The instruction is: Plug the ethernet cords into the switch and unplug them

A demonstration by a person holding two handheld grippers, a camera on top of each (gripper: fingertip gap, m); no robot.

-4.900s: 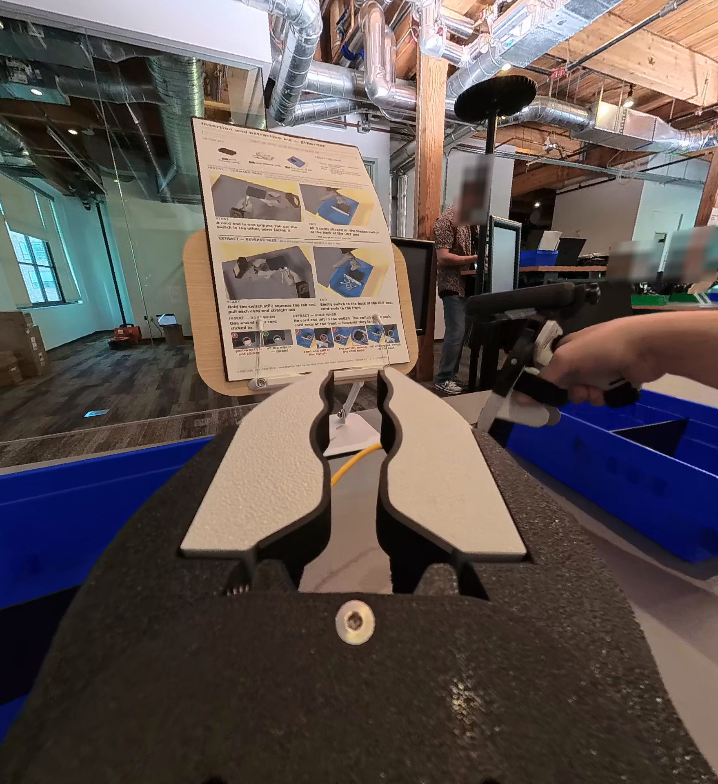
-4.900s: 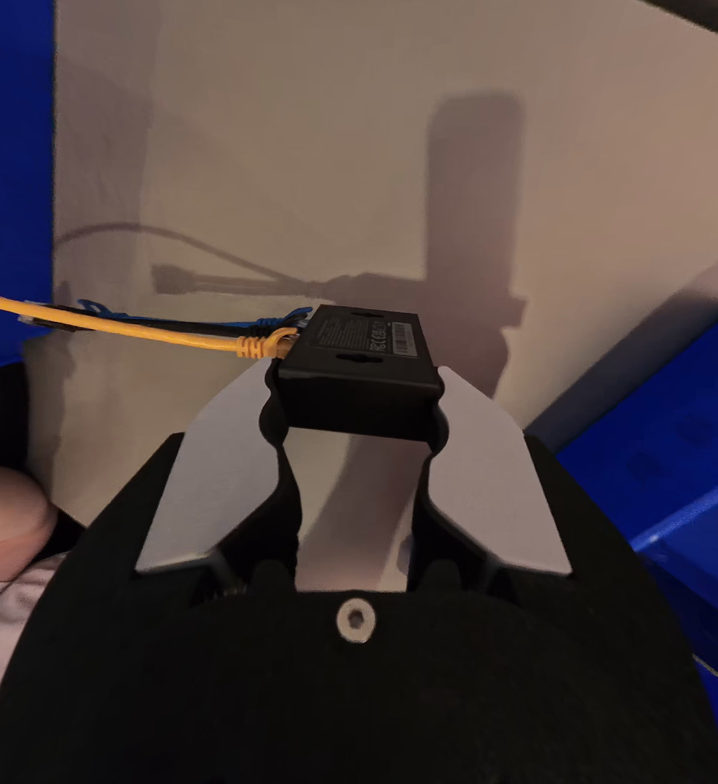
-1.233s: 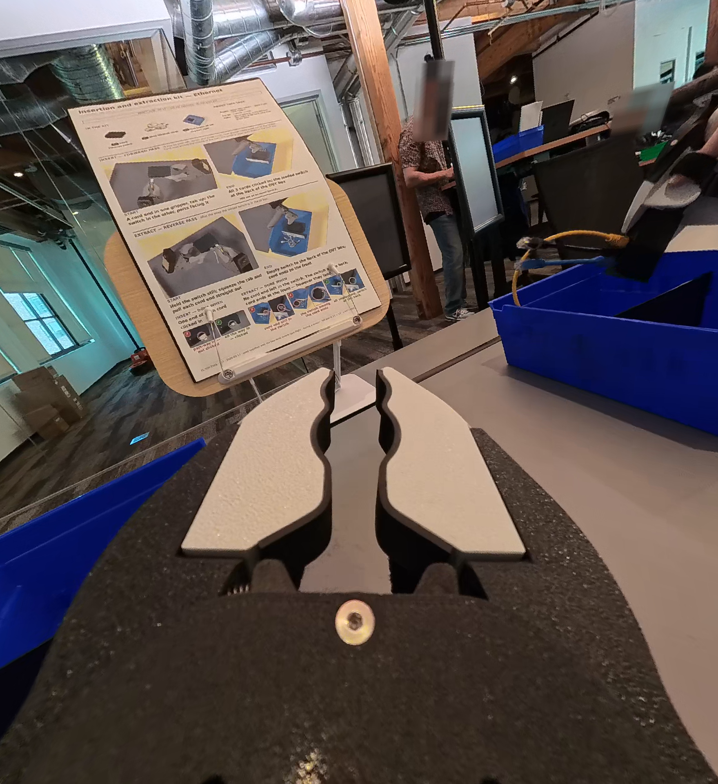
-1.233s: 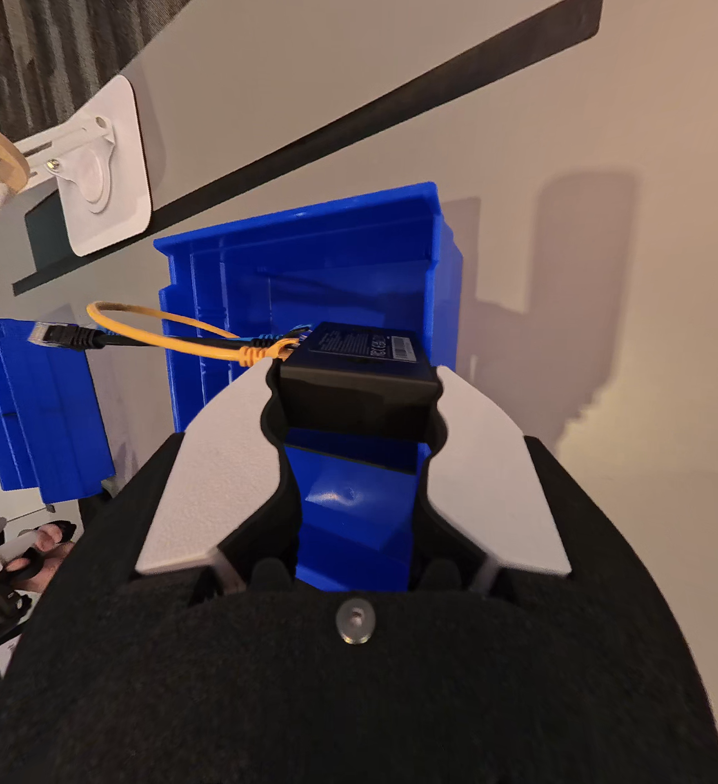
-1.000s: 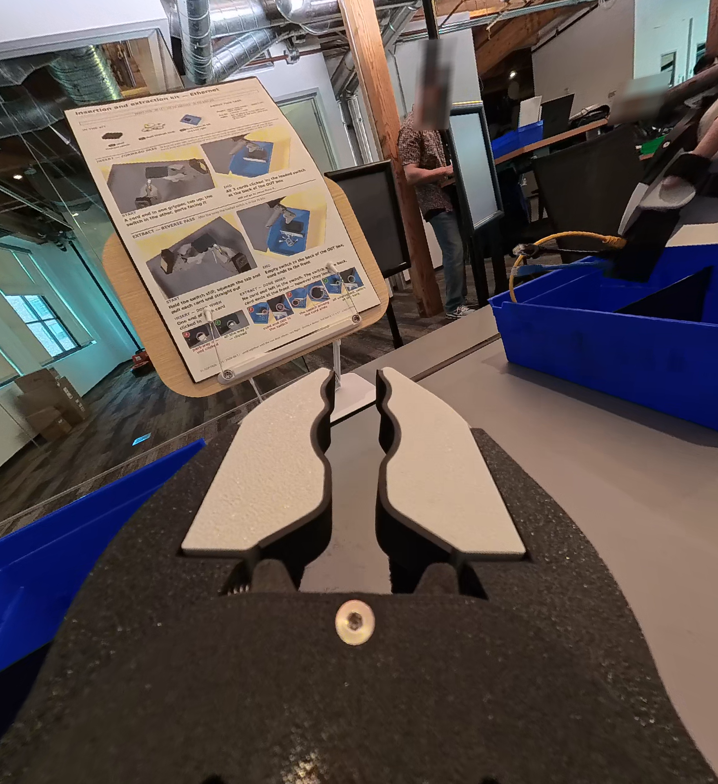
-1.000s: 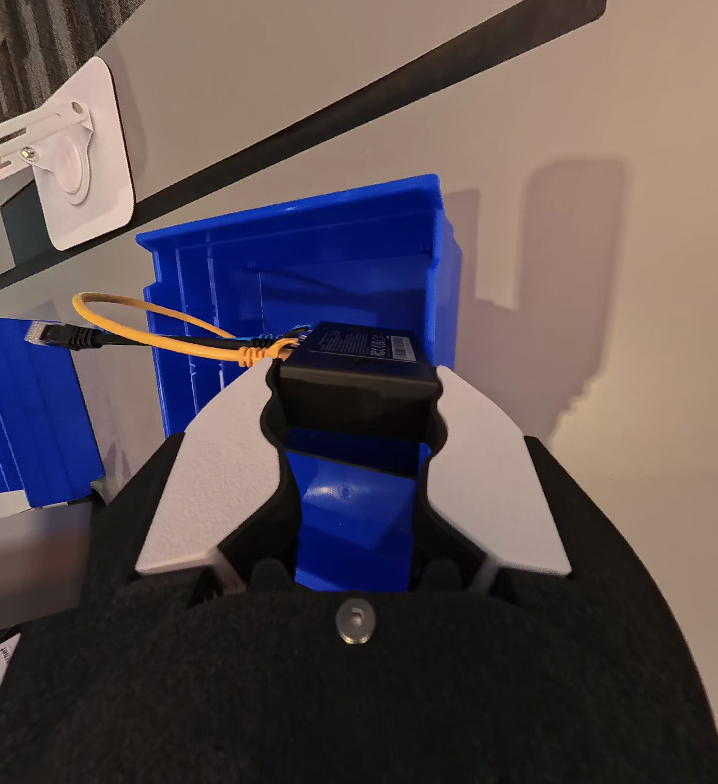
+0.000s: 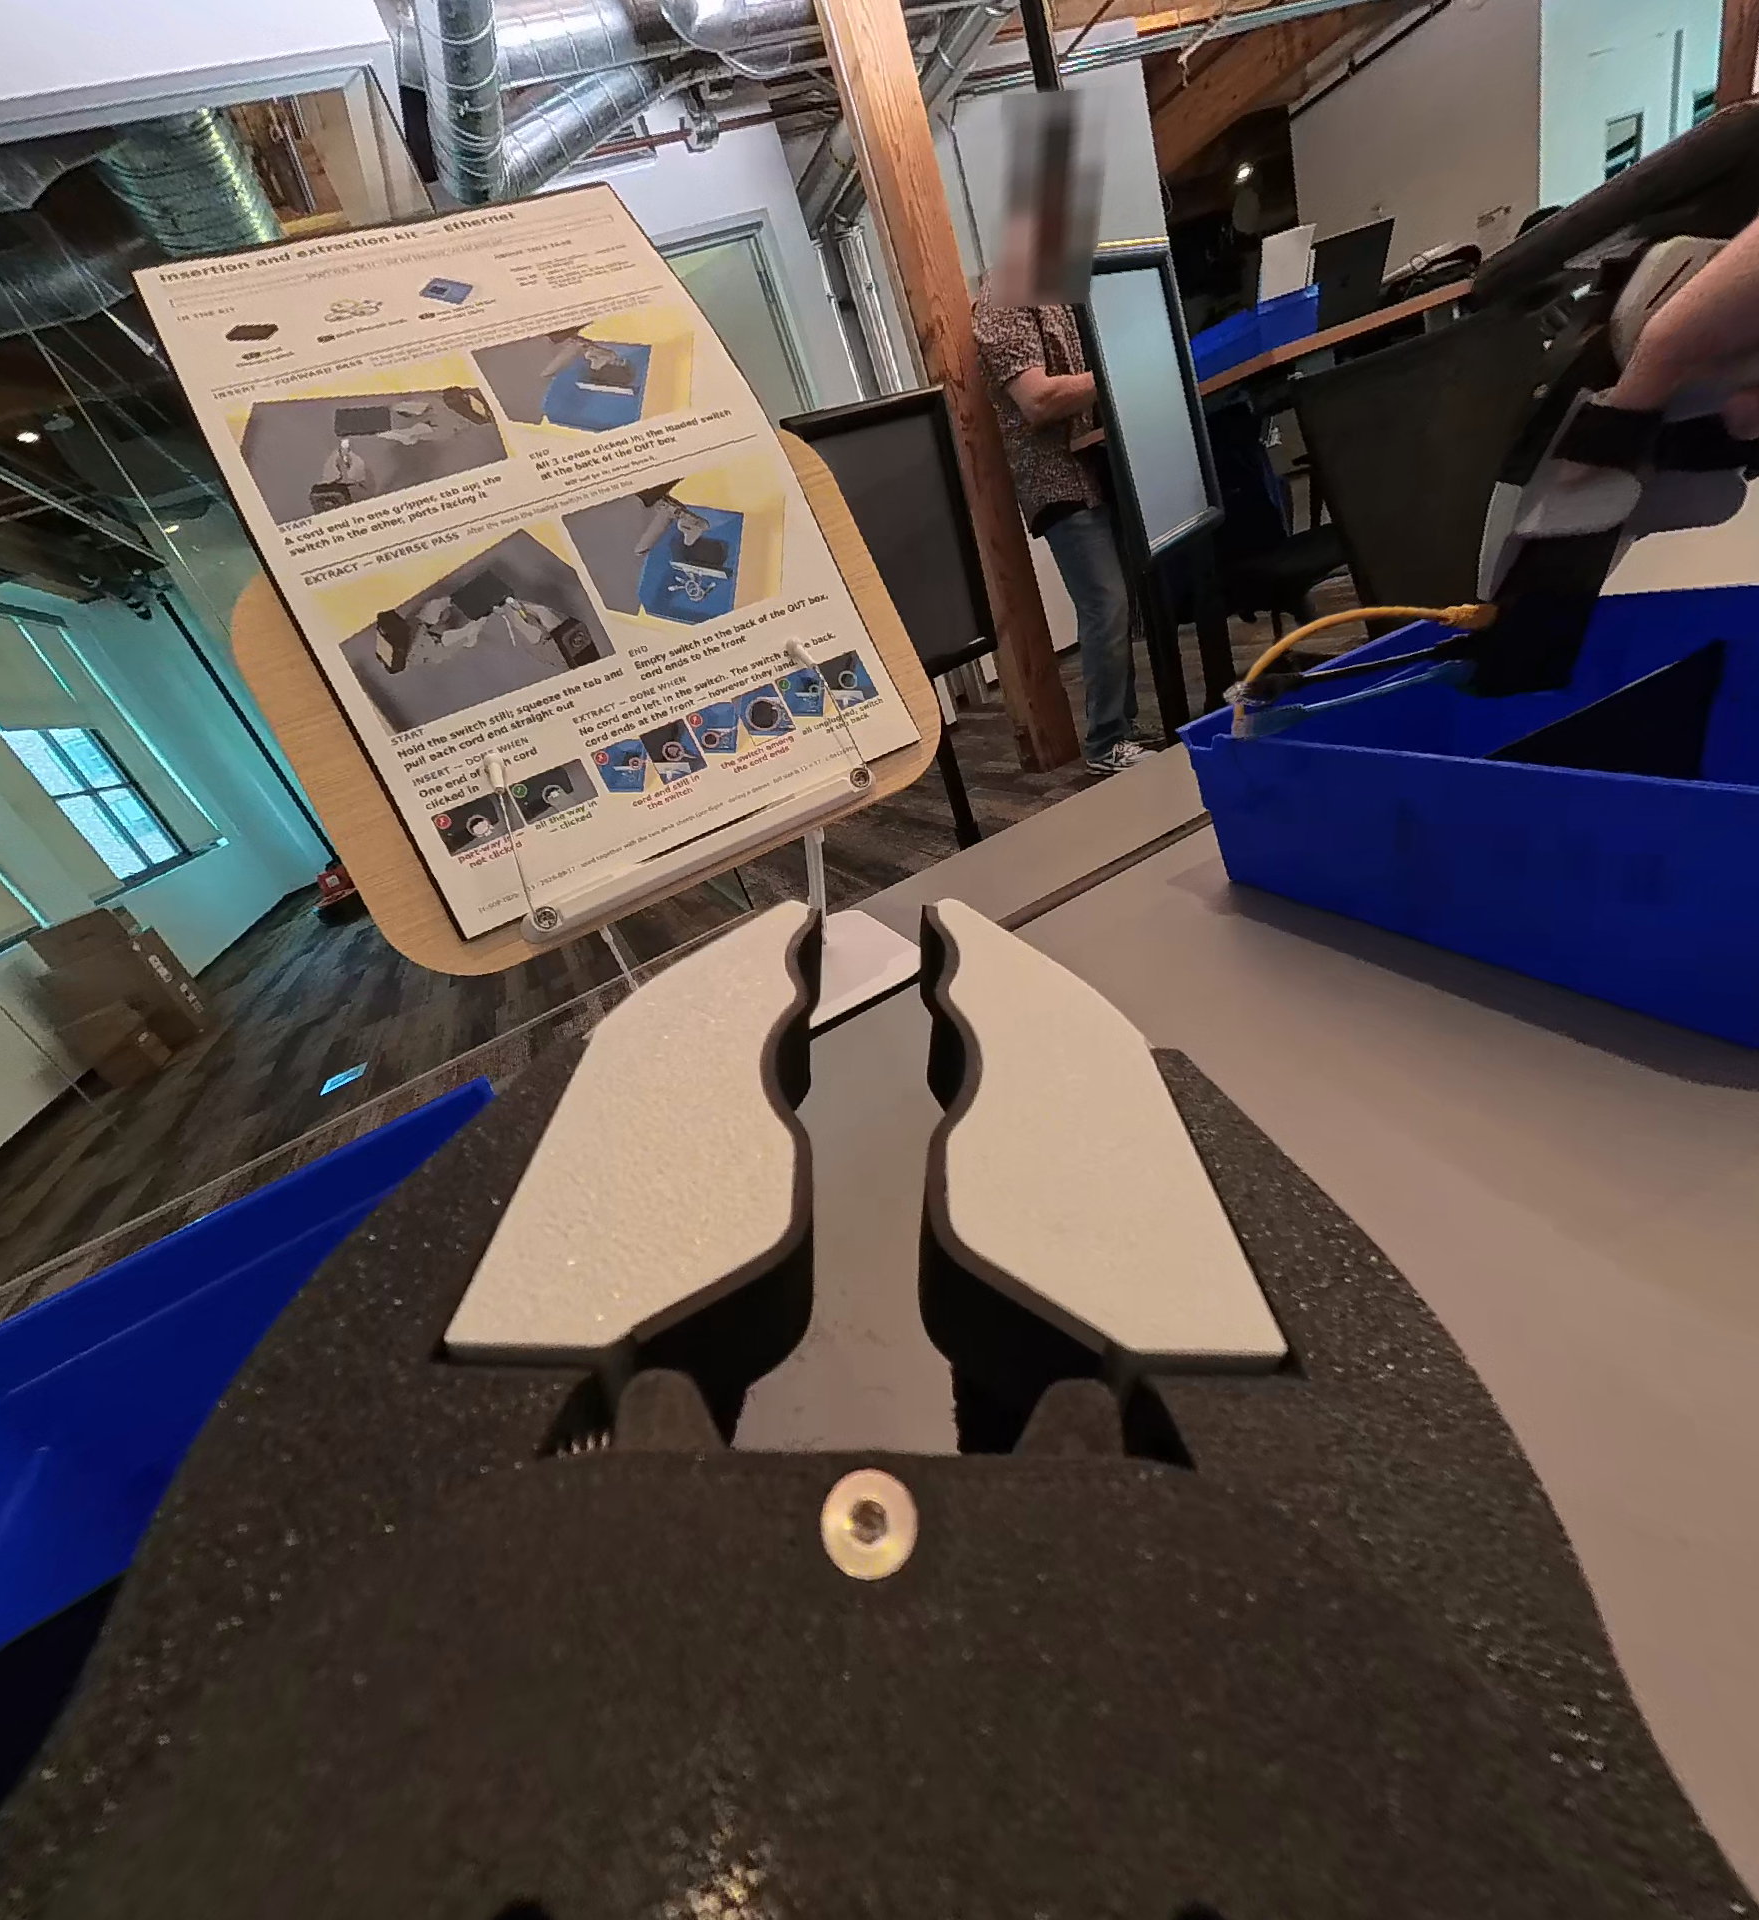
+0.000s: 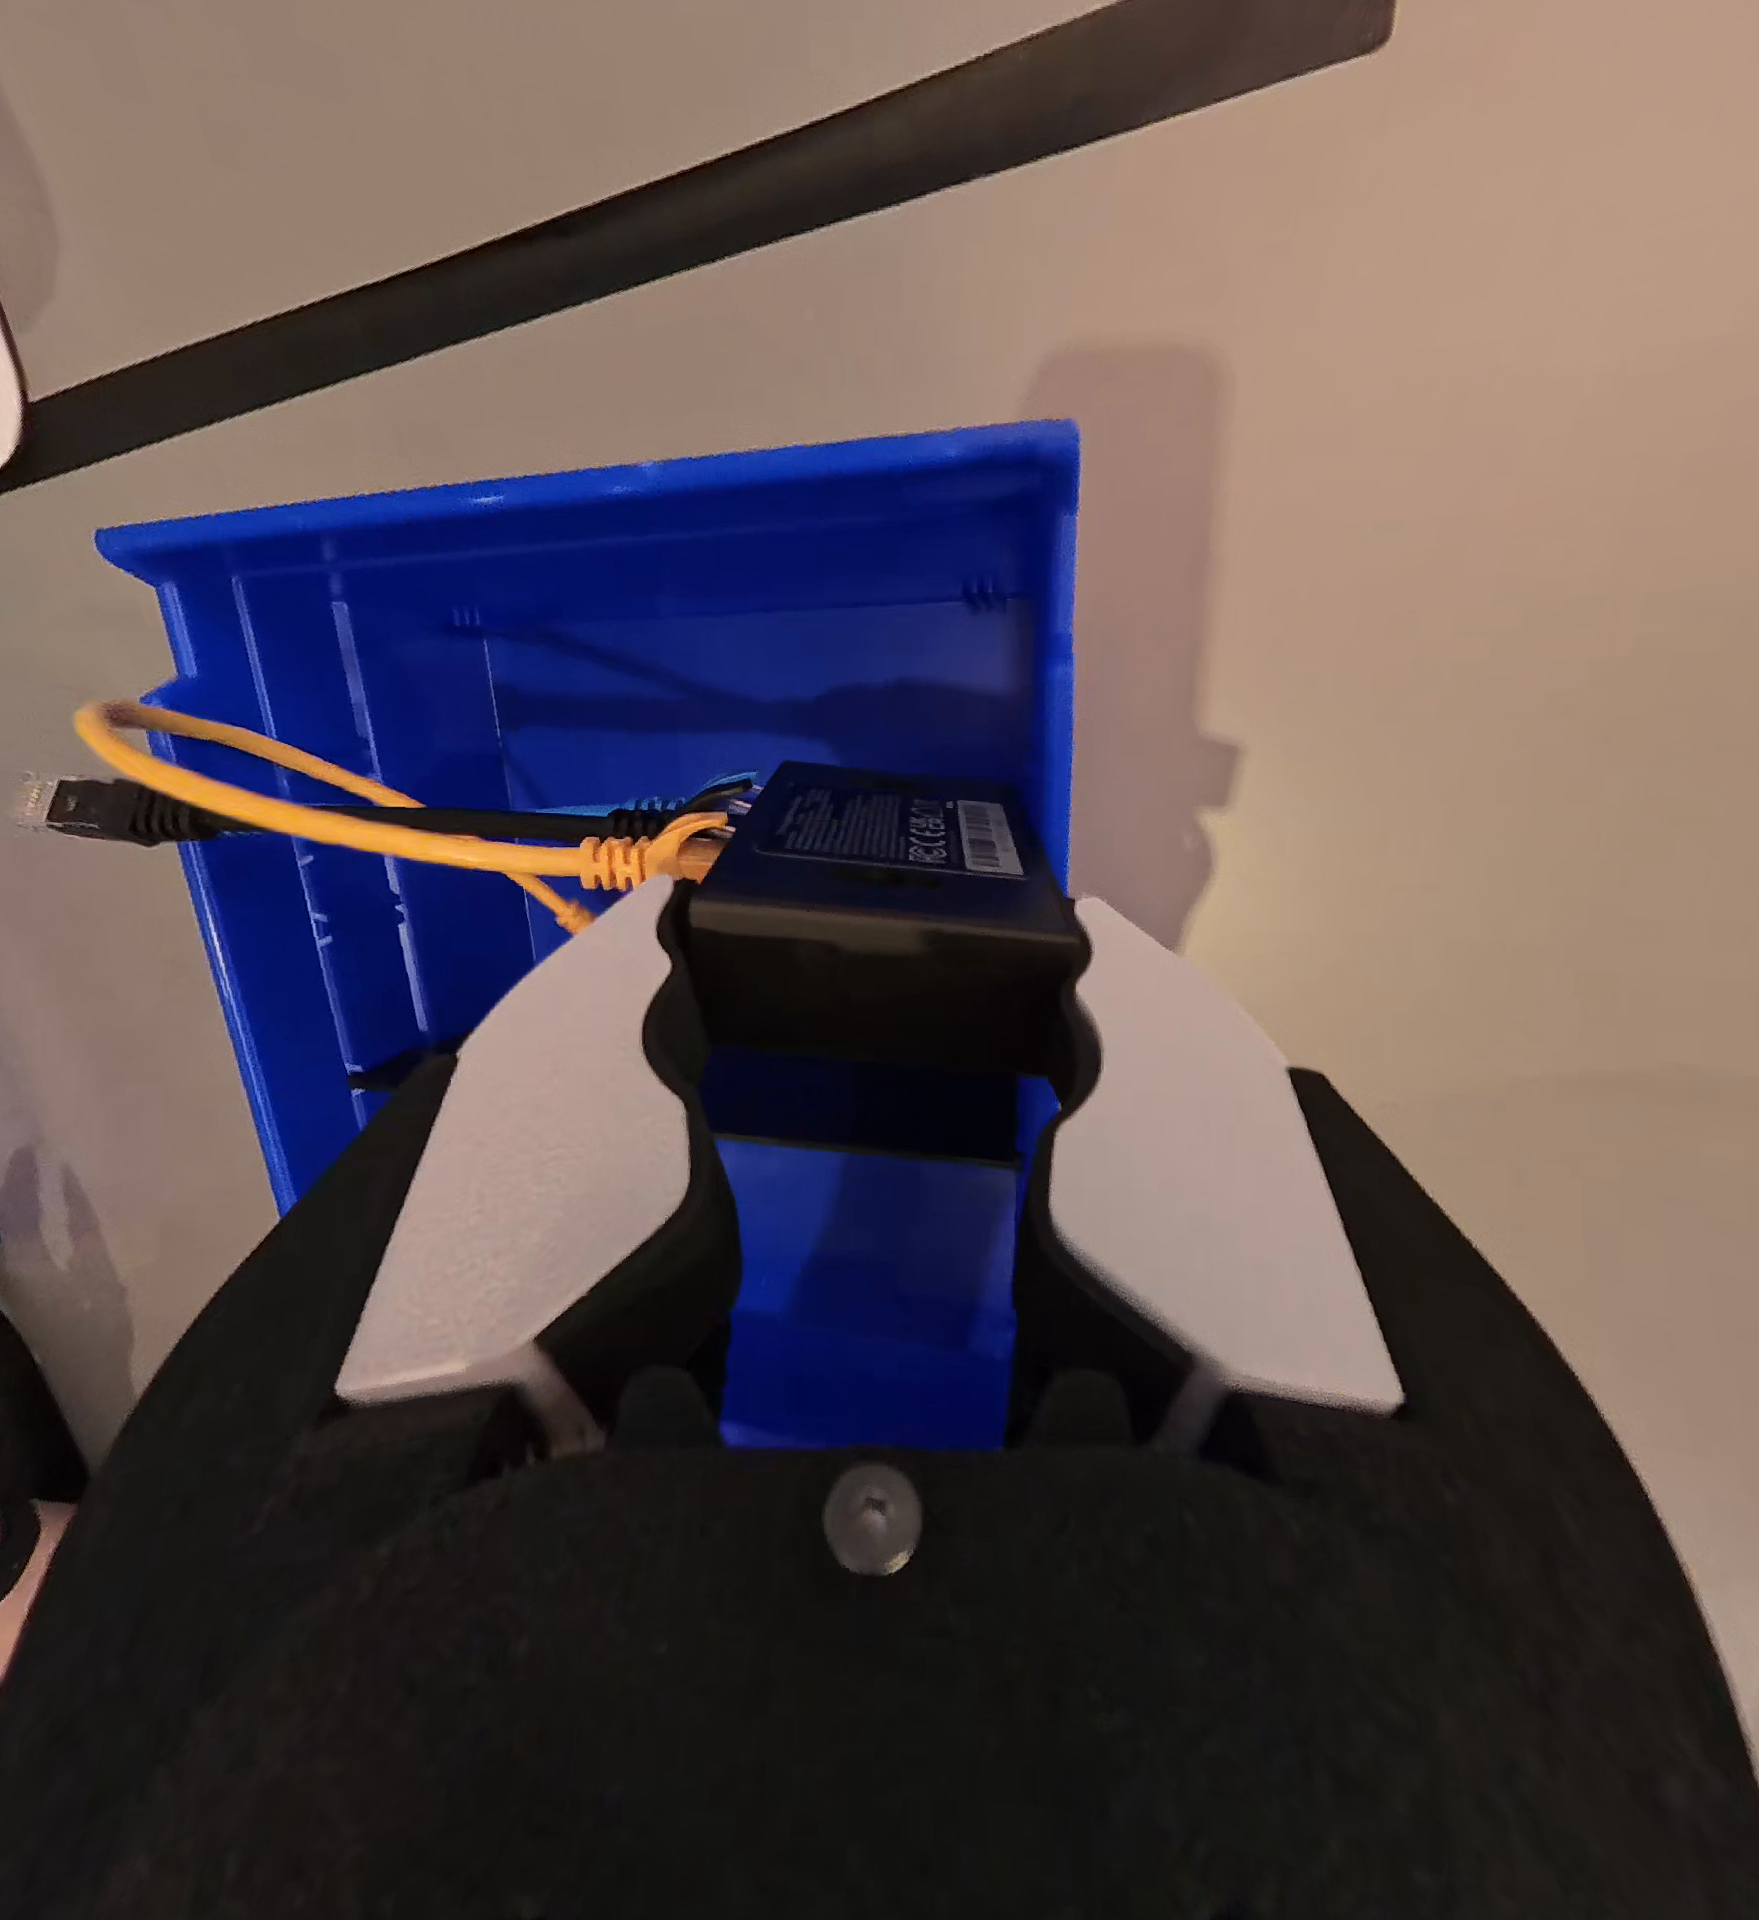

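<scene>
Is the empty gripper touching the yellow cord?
Apart. The left wrist view shows the left gripper over bare table, holding nothing, while the yellow cord hangs from the switch far off above the blue bin.

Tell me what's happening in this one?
A person works two handheld grippers. The right gripper clamps a black switch over a blue bin, with yellow, black and blue cords plugged in and trailing left. The left gripper hovers over the grey table, holding nothing, jaws slightly apart.
</scene>
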